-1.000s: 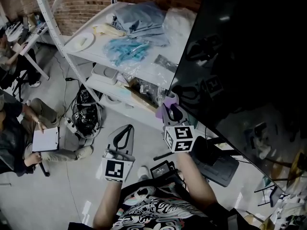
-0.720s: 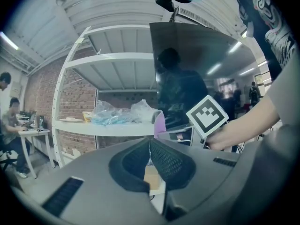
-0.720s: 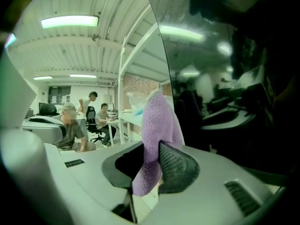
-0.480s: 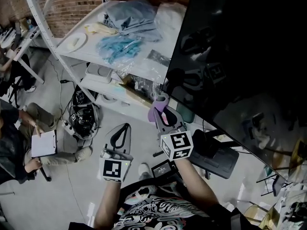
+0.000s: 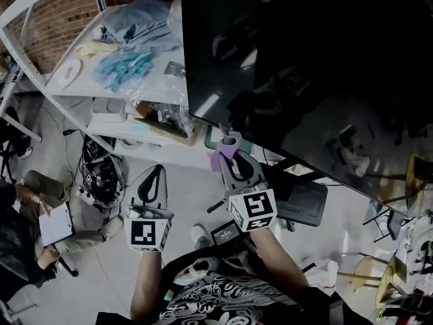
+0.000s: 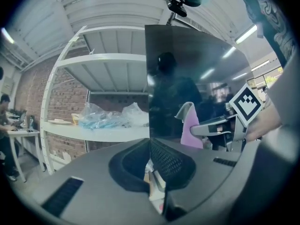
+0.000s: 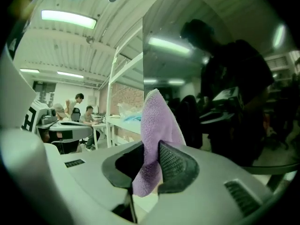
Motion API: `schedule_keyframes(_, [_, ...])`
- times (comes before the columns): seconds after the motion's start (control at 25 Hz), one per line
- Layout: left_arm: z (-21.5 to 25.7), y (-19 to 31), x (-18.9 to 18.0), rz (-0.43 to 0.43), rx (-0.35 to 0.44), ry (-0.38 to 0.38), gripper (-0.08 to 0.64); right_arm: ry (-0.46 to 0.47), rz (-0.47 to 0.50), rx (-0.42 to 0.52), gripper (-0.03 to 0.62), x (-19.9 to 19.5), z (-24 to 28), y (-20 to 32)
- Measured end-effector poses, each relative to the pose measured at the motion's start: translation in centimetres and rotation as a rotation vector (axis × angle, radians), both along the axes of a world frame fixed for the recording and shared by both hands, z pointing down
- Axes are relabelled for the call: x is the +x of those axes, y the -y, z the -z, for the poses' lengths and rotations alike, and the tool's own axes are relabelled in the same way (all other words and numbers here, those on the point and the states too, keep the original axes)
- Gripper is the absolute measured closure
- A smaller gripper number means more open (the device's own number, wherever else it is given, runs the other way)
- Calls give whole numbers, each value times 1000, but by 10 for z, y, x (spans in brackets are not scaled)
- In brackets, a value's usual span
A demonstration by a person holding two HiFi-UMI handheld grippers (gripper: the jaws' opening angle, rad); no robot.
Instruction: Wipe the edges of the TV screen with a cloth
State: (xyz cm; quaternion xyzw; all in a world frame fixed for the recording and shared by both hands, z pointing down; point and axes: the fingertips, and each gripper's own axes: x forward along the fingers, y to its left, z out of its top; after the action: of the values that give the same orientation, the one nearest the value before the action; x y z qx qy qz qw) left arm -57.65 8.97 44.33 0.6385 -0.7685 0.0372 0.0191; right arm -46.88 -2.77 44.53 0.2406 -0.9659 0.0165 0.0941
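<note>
Nearby — cluttered shelf (image 5: 95, 95) beside TV screen (image 5: 304, 59) | right gripper (image 5: 233, 151) clamps cloth (image 5: 218, 160)

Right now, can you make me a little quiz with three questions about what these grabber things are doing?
1. True or false: the right gripper is pinching a purple cloth.
2. Where is that cloth? A: on the white shelf. B: by the bottom edge of the TV screen. C: on the floor.
3. Fill in: the jaws of the left gripper are ____, with nothing between them.
Key: 1 true; 2 B; 3 shut.
</note>
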Motion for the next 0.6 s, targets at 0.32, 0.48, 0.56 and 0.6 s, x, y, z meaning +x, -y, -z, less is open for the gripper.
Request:
schedule_keyframes(0.32, [11, 15, 37, -97, 21, 27, 541, 42, -108, 15, 489, 59, 13, -1])
schedule_keyframes(0.48, [13, 17, 58, -119, 25, 39, 541, 51, -144, 17, 489, 93, 14, -10])
schedule_keyframes(0.56, [14, 16, 72, -123, 22, 45, 541, 56, -150, 18, 489, 112, 14, -14])
schedule_keyframes(0.6, [15, 16, 79, -125, 21, 47, 541, 57, -151, 21, 489, 123, 13, -16])
